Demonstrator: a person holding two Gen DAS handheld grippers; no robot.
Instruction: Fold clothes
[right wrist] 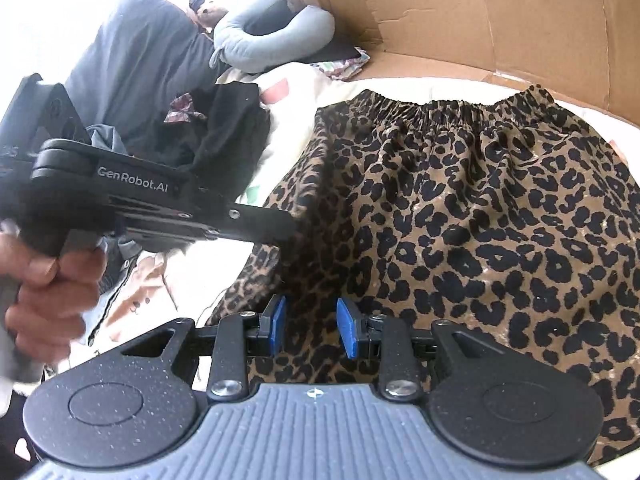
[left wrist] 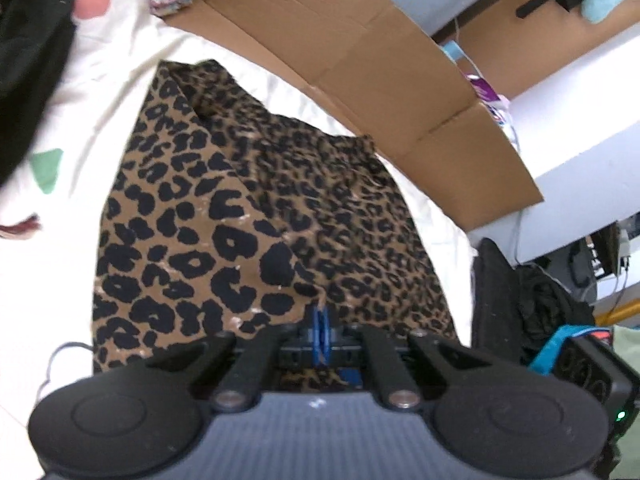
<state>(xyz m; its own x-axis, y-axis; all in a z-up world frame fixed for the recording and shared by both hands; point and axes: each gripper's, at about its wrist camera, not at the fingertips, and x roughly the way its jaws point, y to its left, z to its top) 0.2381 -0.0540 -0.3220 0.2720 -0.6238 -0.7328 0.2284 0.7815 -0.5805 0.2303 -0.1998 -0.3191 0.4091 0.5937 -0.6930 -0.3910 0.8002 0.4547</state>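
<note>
Blue pads of the left tool [left wrist: 321,338] sit pressed together at the bottom middle of the left view, pinching a bit of the leopard skirt [left wrist: 256,216]. At the bottom of the right view, the right tool [right wrist: 311,326] has its blue pads spread apart with nothing between them, low over the same skirt's near edge. The skirt lies on the bed [left wrist: 120,80], filling the middle of both views. Its stretchy waistband [right wrist: 440,110] is at the far side, up top in the right view. On the left side of the skirt, one part looks lifted or turned over onto the rest, where the left tool grips it. So one fold seems to be under way, and the skirt is not yet a small neat pile; more folding looks left to do. A hand [right wrist: 44,280] holds the left tool at the lower left of the right view. Beyond the skirt stands a cardboard box [left wrist: 360,60], and dark clothes [left wrist: 28,60] lie at the upper left of the left view.
</note>
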